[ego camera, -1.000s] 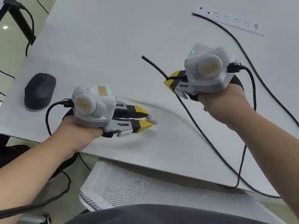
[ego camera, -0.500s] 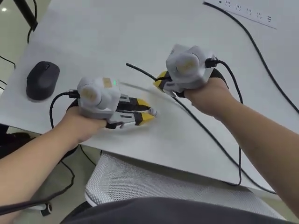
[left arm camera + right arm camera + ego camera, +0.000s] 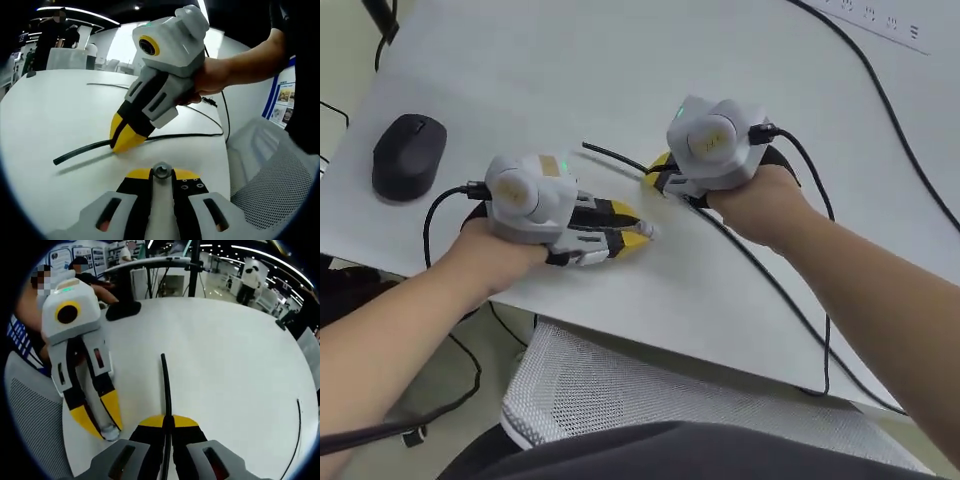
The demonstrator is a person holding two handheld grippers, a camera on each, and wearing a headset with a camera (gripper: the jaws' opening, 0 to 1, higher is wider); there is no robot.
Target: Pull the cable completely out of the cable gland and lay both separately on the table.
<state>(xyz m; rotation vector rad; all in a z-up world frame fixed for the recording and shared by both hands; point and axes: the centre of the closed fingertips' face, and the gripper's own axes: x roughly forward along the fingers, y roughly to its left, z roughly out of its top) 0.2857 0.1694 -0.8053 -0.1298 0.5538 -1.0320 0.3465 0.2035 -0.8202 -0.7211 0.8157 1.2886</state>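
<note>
- Clenched in left gripper (image 3: 638, 235): cable gland (image 3: 161, 170), nipped between the tips. Small, hard and light, likely to roll once let go.
- Pinched in right gripper (image 3: 655, 178): black cable (image 3: 165, 385), free end poking ahead of the jaws, clear of the gland. Light and springy, best held near that end.
- Compared with a second ago: right gripper nearer the left one, seemingly lower over the table (image 3: 520, 70).

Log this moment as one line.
left gripper shut on small grey cable gland | right gripper shut on thin black cable | cable clear of gland | neither laid down
</note>
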